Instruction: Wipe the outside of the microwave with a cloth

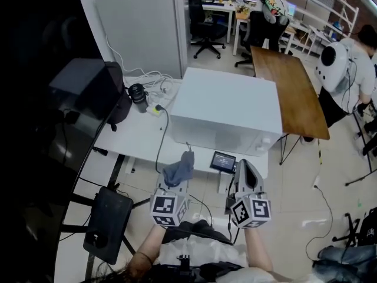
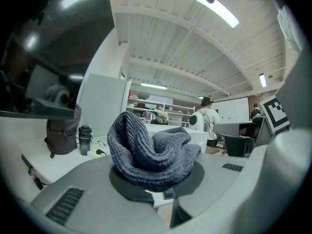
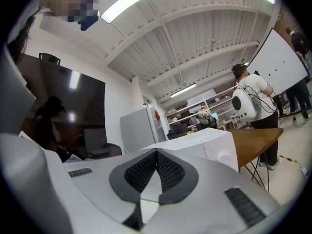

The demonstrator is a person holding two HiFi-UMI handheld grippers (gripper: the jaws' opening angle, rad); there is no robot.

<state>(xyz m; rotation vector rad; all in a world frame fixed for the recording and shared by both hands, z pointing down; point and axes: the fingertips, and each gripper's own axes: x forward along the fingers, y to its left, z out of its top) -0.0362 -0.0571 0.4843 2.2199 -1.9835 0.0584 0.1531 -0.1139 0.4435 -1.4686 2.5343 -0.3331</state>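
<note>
The white microwave [image 1: 227, 111] stands on a white table [image 1: 132, 137], in front of both grippers. A grey-blue knitted cloth [image 1: 181, 168] sticks up from my left gripper [image 1: 178, 183], which is shut on it just short of the table's near edge. In the left gripper view the cloth [image 2: 151, 152] bunches over the left gripper [image 2: 153, 191] and hides most of the microwave [image 2: 197, 136]. My right gripper [image 1: 244, 165] is held beside the left one, shut and empty. In the right gripper view the right gripper [image 3: 155, 174] has its pads closed together, and the microwave [image 3: 204, 143] lies ahead.
A black bag [image 1: 112, 93], a black cup [image 1: 138, 94] and cables lie on the table left of the microwave. A small screen [image 1: 223, 161] sits at the table's front edge. A wooden table [image 1: 291, 84] and a person [image 1: 347, 69] are at the right. A black chair [image 1: 108, 223] stands lower left.
</note>
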